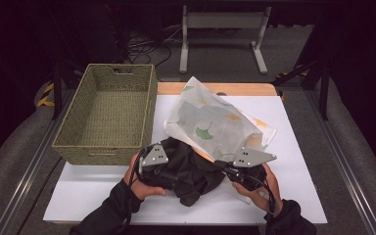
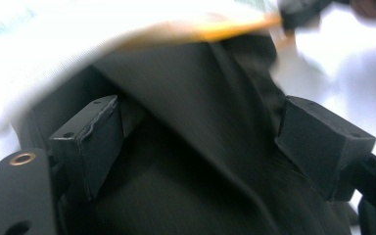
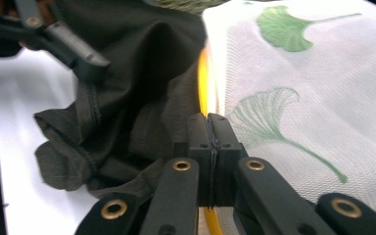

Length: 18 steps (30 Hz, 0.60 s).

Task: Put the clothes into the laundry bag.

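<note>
a white counter (image 1: 293, 161) with a wooden strip along its far edge stands in a dark room; grey floor, cables and a metal frame (image 1: 223, 34) lie beyond. a woven basket (image 1: 78, 132) sits at its left. the left tool (image 2: 196, 142) stands wide over the dark garment (image 1: 191, 171), which pokes from the leaf-printed mesh bag (image 1: 215, 122) at mid-counter. the right tool (image 3: 209, 142) is clamped tight on the bag's orange rim (image 3: 203, 83).

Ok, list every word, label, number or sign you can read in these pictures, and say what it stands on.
None can be read.
The mesh bag bears only printed ginkgo leaves, no lettering.
The dark garment, the wicker basket and the white table show no label.
Blue-green marks at the top left of the left gripper view are too blurred to read.
</note>
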Each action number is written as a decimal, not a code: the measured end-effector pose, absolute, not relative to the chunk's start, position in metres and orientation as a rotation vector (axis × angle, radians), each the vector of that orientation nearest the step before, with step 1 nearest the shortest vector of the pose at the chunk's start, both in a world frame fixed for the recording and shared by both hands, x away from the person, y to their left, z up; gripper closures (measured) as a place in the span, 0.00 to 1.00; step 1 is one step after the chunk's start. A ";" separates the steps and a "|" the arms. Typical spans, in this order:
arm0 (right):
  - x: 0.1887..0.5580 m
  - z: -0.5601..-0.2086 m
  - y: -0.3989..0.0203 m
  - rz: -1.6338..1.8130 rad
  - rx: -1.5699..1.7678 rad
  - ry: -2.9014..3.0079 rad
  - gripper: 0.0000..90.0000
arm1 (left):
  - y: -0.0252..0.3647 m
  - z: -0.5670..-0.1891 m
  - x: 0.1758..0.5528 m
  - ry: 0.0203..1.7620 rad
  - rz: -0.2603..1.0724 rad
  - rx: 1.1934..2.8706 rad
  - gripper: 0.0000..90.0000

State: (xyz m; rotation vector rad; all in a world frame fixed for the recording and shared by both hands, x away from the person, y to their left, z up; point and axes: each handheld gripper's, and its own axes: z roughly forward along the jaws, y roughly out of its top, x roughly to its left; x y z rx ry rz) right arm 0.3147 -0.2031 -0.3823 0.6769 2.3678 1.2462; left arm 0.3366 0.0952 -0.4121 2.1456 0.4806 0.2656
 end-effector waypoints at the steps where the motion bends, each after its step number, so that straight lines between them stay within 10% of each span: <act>1: 0.314 -0.382 -0.202 1.251 0.668 2.375 1.00 | 0.096 -0.417 0.334 0.482 0.247 2.167 0.16; 13: 0.322 -0.402 -0.190 1.180 0.653 2.462 0.99 | 0.058 -0.464 0.362 0.583 0.247 2.215 0.12; 18: 0.325 -0.412 -0.181 1.158 0.654 2.510 0.99 | 0.043 -0.462 0.367 0.559 0.307 2.234 0.61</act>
